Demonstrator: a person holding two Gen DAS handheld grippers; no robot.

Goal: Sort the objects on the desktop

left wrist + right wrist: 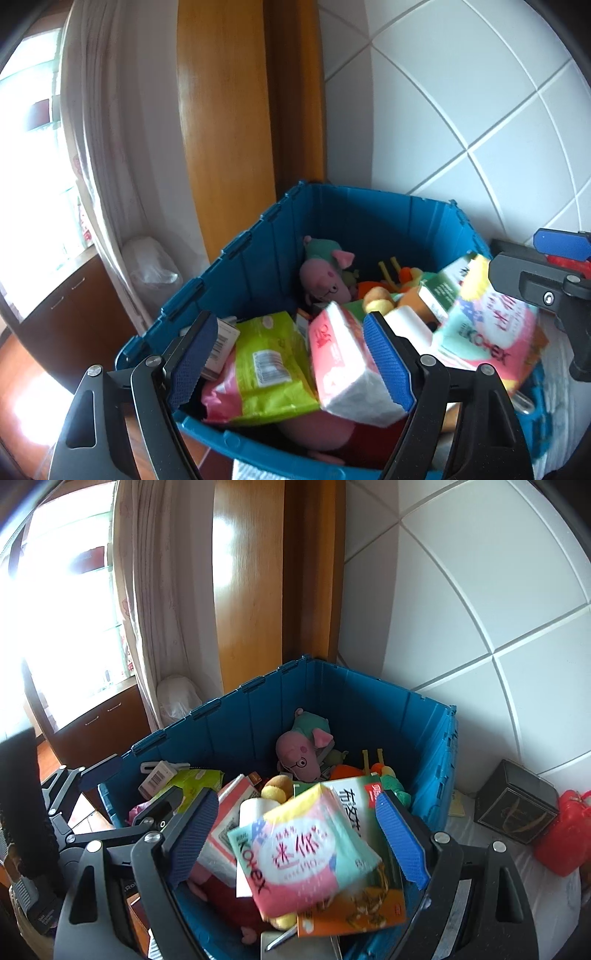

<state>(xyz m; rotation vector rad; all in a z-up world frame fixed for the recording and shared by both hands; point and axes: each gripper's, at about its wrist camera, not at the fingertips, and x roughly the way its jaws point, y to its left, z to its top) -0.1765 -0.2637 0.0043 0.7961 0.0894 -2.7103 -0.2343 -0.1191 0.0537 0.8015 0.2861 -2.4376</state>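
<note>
A blue crate point(258, 243) point(243, 709) holds several items: a pink pig plush point(325, 277) point(299, 755), a green wipes pack point(271, 358), a red-and-white tissue pack point(347, 362). A pink and teal Kotex pack point(299, 853) point(487, 332) lies blurred on top of the pile, over an orange-and-green box point(365, 897). My left gripper point(291, 360) is open above the crate's near side, empty. My right gripper point(299, 840) is open, its fingers either side of the Kotex pack and apart from it.
A dark box point(517, 805) and a red plastic container point(565, 834) stand on the white cloth right of the crate. A tiled wall is behind, a wooden door frame point(251, 590) and curtain to the left. The left gripper shows in the right wrist view point(99, 771).
</note>
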